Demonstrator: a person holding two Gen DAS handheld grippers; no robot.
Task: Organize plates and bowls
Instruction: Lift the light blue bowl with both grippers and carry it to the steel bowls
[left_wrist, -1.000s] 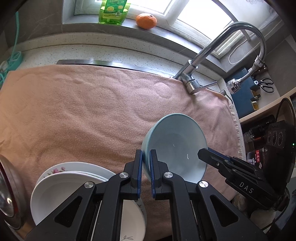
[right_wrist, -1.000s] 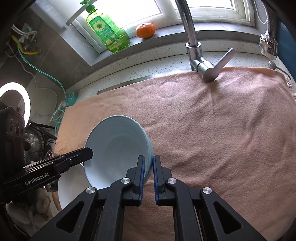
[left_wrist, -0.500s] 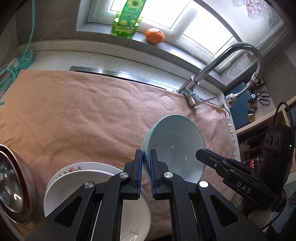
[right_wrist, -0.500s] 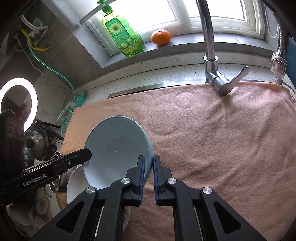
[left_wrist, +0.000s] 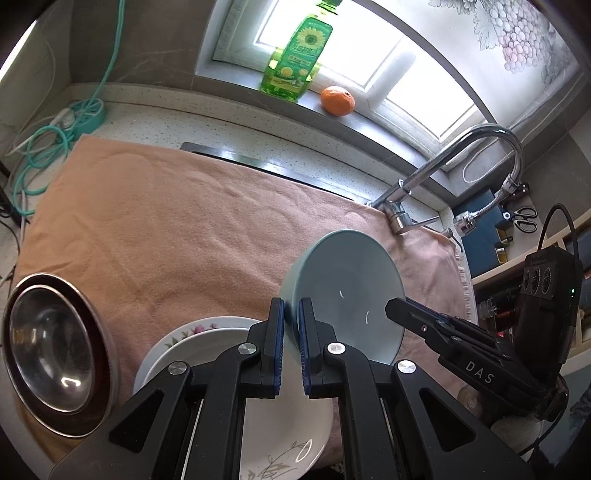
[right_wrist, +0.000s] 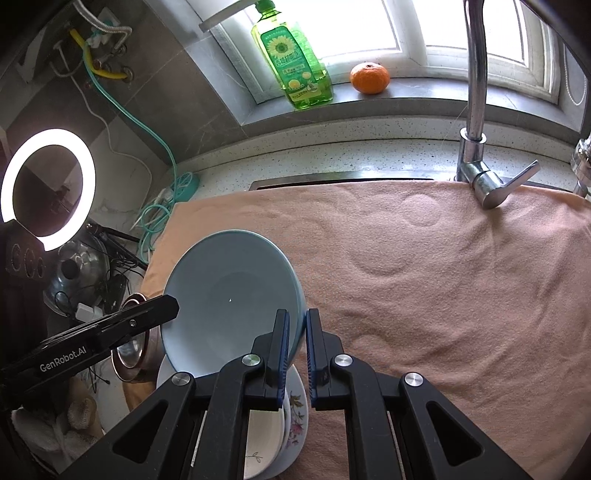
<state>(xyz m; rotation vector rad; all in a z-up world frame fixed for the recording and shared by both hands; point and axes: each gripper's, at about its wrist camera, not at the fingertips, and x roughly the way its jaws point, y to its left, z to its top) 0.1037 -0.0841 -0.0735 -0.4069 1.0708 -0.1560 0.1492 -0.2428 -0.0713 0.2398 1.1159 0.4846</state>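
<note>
A light blue bowl (left_wrist: 351, 291) is held in the air between both grippers, one on each side of its rim. My left gripper (left_wrist: 291, 314) is shut on its left rim. My right gripper (right_wrist: 297, 325) is shut on its right rim, where the bowl (right_wrist: 229, 295) shows tilted. Below the bowl lies a stack of white flowered plates (left_wrist: 207, 347), also in the right wrist view (right_wrist: 291, 417). A steel bowl (left_wrist: 51, 350) sits left of the plates. All rest on a pink towel (left_wrist: 184, 229).
A chrome faucet (left_wrist: 443, 173) rises at the back right. A green soap bottle (left_wrist: 295, 55) and an orange (left_wrist: 337, 100) stand on the window sill. A teal cable (left_wrist: 48, 140) lies at the left. A lit ring lamp (right_wrist: 48, 184) stands off the counter's left end.
Both grippers have lifted the blue bowl and carried it left, so it now hangs above the plate stack. The steel bowl has come into fuller view.
</note>
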